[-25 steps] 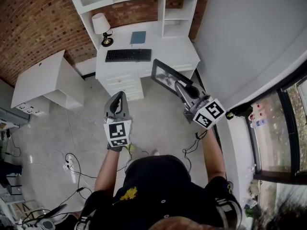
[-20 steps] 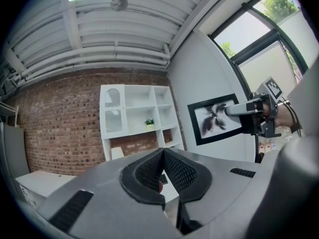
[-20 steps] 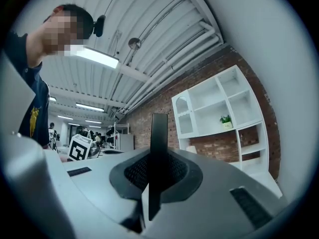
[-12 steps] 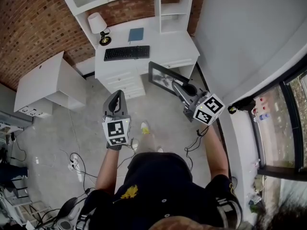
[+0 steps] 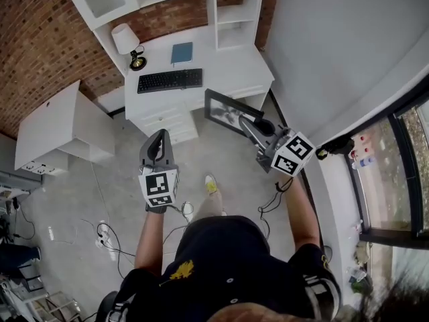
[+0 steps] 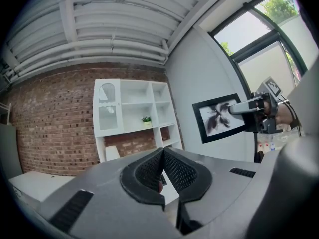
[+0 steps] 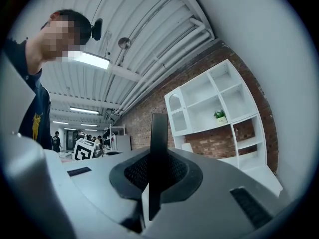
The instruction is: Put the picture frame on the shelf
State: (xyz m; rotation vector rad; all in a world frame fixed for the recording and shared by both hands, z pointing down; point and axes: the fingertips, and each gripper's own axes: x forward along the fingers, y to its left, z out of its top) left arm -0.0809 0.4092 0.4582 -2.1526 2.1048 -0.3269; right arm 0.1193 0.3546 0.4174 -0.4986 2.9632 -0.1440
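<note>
The right tool [image 5: 247,125] is clenched on the picture frame [image 5: 224,111], which hangs in the air right of centre in the head view, above the floor and just in front of the white surface [image 5: 231,69]. In the right gripper view the frame shows edge-on as a dark upright strip [image 7: 158,153] pinched between the two pads. From the left gripper view its face is visible at the right of the frame: a black border around a dark print on white [image 6: 219,117].

The left tool [image 5: 159,136] is at centre left of the head view, well apart from the frame. Its jaws are pressed together with nothing between them [image 6: 163,156].

On the surface lie a black keyboard [image 5: 170,80], a blue book [image 5: 181,52] and a lamp [image 5: 126,42]. The white shelf [image 5: 236,13] rises behind it along the top edge, against a brick wall [image 5: 40,39]. A small potted plant [image 6: 146,119] sits in one of its compartments.
</note>
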